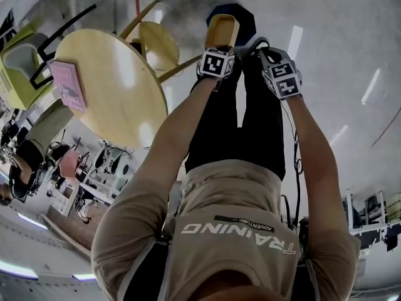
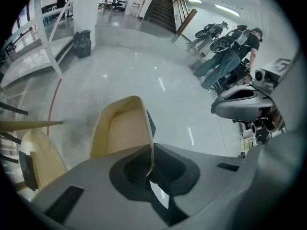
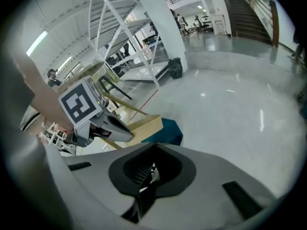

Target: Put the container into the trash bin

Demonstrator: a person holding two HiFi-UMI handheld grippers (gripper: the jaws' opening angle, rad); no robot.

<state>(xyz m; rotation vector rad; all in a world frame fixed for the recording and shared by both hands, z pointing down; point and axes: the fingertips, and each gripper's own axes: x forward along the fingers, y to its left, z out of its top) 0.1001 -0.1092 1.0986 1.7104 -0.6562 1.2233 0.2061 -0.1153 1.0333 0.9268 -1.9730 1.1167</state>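
**Head view.** We see the left gripper carrying the tan container straight over the dark trash bin, which stands on the floor beyond the edge of the round tabletop. The right gripper hangs just beside the left one. In our judgement the step in hand is the drop. To do it well, we would bring the container squarely over the bin's mouth and low enough that it cannot catch the rim. Only then would we part the jaws, with the right gripper kept out of the way.

**Left gripper view.** The jaws of the left gripper stand nearly together, clamped on one thin side wall of the container. The tray's hollow faces this camera. A sliver of the trash bin shows behind the held wall.

**Right gripper view.** The jaws of the right gripper are closed on themselves, tips meeting, with nothing between them. Ahead we see the left gripper with the container just beside the trash bin. We cannot tell from here whether the two touch.
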